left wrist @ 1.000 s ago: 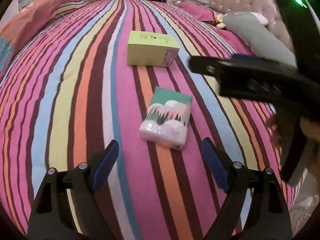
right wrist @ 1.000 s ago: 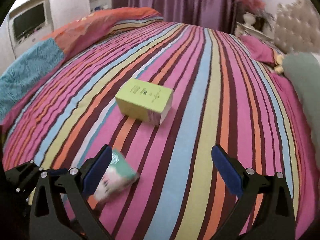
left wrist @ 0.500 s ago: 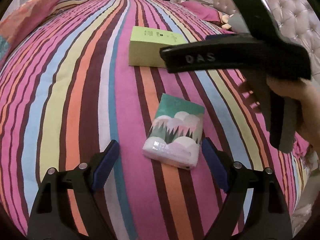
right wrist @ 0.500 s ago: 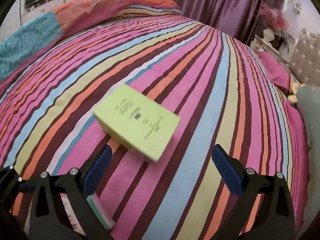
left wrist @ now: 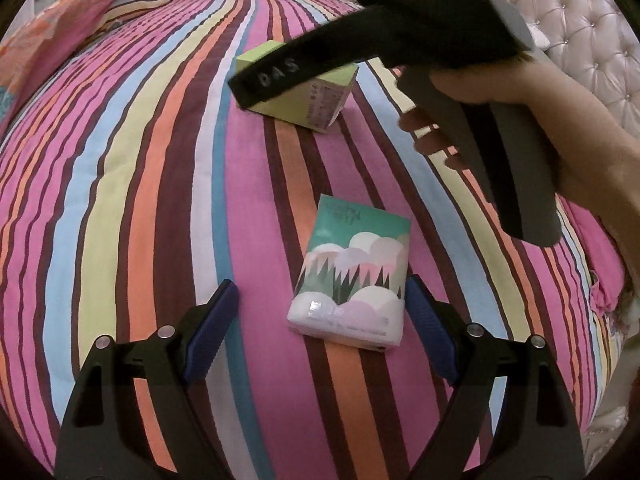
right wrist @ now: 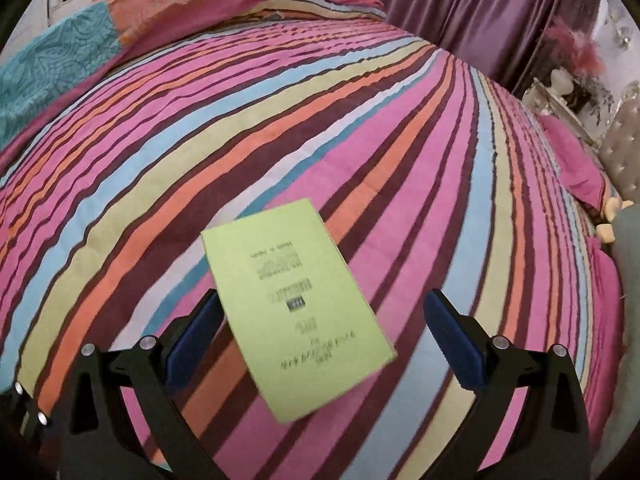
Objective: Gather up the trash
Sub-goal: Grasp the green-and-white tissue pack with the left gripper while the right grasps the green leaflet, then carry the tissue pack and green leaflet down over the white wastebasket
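Observation:
A green and white tissue pack (left wrist: 352, 276) lies on the striped bedspread (left wrist: 140, 180). My left gripper (left wrist: 320, 320) is open, and the pack's near end lies between its fingers, close to the right one. A lime-green box (right wrist: 296, 304) lies further along the bed; it also shows in the left wrist view (left wrist: 320, 100), partly hidden by the right gripper's body. My right gripper (right wrist: 324, 336) is open, just above the box, with its fingers on either side of the box.
A folded orange and teal quilt (right wrist: 100, 28) lies at the bed's far left. Pink pillows (right wrist: 576, 160) and a tufted headboard (left wrist: 580, 40) are on the right. Purple curtains (right wrist: 480, 0) hang behind the bed.
My right gripper has moved forward and down over the lime-green box. My left gripper has closed in on the tissue pack, which now reaches between its fingers.

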`<state>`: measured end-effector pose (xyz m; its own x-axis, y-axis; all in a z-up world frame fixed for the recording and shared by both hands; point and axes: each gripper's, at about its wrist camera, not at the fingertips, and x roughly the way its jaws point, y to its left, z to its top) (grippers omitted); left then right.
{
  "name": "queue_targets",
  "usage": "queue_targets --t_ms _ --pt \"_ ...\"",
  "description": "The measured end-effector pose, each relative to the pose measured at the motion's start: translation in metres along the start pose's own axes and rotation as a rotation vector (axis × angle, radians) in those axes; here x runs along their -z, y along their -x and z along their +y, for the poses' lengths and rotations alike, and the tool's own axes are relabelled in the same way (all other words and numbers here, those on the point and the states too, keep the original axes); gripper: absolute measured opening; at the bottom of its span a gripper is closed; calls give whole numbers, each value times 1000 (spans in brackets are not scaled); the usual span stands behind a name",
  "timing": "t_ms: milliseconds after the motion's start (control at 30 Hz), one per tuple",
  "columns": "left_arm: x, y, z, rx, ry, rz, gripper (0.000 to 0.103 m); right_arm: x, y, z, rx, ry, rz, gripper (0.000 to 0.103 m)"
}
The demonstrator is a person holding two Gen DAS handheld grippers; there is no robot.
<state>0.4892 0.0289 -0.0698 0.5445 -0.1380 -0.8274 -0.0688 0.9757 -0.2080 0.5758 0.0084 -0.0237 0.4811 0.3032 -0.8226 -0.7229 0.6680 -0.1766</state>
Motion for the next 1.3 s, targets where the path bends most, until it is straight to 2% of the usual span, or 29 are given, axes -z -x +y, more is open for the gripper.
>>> queue_targets --t_ms 233,300,333,367,400,667,767,933,1067,1300 --pt "2 0 -3 -9 -11 -21 82 -2 -20 -6 -108 -131 80 93" --pt "7 1 -7 -22 -45 -29 80 4 -21 -4 -122 -146 90 73" --pt "11 3 -9 -26 -53 -37 71 7 -20 -4 -117 -154 91 70" --pt "12 4 -8 -30 -57 -46 55 10 -19 -5 -120 -171 89 65" --pt "13 6 -7 -42 -59 -54 55 13 -16 -6 -124 -193 86 63" --pt "21 27 8 51 19 -59 53 58 29 -29 -177 -470 5 62" --pt "28 40 11 49 29 -67 53 92 58 -44 -159 -622 -31 62" --pt "48 74 11 48 31 -82 53 151 102 -50 -159 -764 -49 62" --pt "68 96 13 55 45 -77 53 192 139 -32 -154 -804 -57 62" --pt "125 141 20 42 44 -60 53 244 186 12 -103 -834 -51 62"
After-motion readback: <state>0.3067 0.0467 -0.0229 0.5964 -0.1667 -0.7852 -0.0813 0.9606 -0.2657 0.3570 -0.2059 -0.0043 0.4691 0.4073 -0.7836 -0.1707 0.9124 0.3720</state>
